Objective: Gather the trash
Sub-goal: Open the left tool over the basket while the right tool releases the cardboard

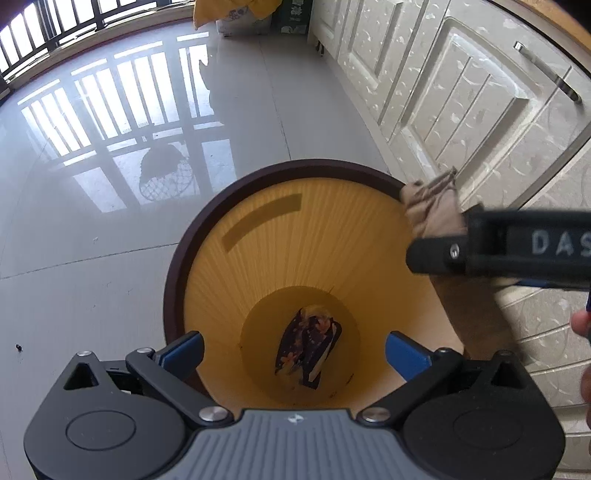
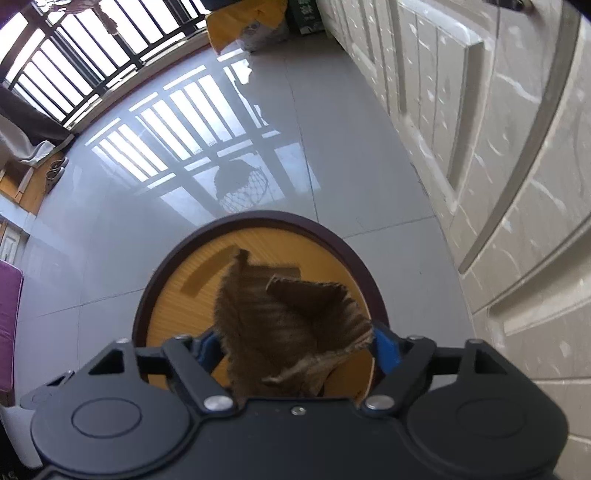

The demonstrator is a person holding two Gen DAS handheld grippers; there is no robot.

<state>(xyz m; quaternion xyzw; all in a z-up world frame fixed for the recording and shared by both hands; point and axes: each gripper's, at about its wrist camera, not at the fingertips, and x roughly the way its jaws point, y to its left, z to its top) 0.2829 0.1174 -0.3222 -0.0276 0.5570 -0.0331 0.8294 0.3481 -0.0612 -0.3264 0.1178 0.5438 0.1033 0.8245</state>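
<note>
A yellow waste bin [image 1: 177, 266] with a dark brown rim stands on the grey tiled floor. At its bottom lies a dark flowered wrapper [image 1: 308, 350]. My left gripper [image 1: 295, 343] hangs over the bin's mouth, open, with nothing between its blue fingers [image 1: 184, 350]. My right gripper [image 1: 436, 254] reaches in from the right at the rim, with a crumpled brown cloth [image 1: 432, 210] at its tip. In the right wrist view the same brown cloth [image 2: 288, 325] sits between the widely spread jaws of my right gripper [image 2: 297, 343], above the bin [image 2: 147, 295].
Cream cabinet doors [image 1: 461, 103] run along the right, close to the bin. A yellow bag [image 1: 229, 11] and a green box [image 1: 295, 14] stand at the far wall under the barred window. A purple cushion [image 2: 7, 325] is at far left. A small dark speck [image 1: 17, 346] lies on the floor.
</note>
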